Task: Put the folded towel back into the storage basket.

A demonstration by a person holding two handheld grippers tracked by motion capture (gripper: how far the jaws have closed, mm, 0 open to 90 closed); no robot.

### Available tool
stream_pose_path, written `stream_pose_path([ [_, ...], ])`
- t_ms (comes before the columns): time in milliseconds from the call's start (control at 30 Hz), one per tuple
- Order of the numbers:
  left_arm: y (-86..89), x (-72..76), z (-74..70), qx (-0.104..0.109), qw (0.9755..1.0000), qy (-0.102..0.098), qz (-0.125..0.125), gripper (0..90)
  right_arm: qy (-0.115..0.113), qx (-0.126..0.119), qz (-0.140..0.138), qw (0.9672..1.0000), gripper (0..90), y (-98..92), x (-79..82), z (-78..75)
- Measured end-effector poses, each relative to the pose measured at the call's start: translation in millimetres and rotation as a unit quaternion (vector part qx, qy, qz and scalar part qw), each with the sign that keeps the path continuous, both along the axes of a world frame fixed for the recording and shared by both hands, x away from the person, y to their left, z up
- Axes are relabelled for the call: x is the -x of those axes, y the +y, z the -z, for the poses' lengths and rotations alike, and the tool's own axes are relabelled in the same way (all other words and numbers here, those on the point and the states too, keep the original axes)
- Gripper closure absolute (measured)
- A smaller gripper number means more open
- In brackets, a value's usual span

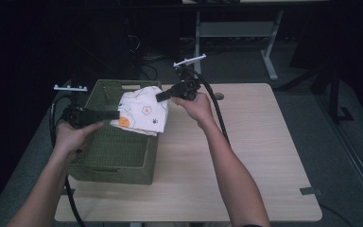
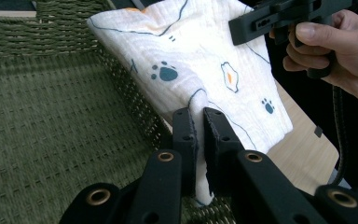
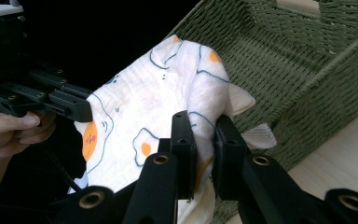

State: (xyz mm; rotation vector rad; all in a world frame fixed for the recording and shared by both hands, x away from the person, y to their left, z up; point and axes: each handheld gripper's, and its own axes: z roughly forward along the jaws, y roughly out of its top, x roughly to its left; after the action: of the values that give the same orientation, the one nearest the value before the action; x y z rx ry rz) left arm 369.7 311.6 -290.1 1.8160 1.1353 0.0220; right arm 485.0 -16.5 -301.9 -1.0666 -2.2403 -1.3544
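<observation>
Cloth (image 1: 143, 112), thin and limp, hangs over the basket's (image 1: 123, 163) right rim, pinched at opposite edges by the left tool (image 2: 199, 122) and right tool (image 3: 205, 125), both clenched on it. Light; unsupported fabric will probably sag, so edge grips suit.

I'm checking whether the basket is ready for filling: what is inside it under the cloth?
The green basket shows a bare woven floor. The printed cloth hangs over its right rim, hiding that corner.
</observation>
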Motion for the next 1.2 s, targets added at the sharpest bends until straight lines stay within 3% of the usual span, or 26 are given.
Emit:
stream_pose_path([
  [300,12.9,3.4,2.7,0.0,0.9999,0.002,-0.01,84.3,0.0,0.006,-0.005,1.0,80.3,15.4,-0.6,-3.1],
  [1200,39.6,5.8,14.2,-0.01,0.9992,0.014,-0.037,84.3,0.017,0.005,-0.011,0.9998,80.3,48.5,-8.8,17.7],
])
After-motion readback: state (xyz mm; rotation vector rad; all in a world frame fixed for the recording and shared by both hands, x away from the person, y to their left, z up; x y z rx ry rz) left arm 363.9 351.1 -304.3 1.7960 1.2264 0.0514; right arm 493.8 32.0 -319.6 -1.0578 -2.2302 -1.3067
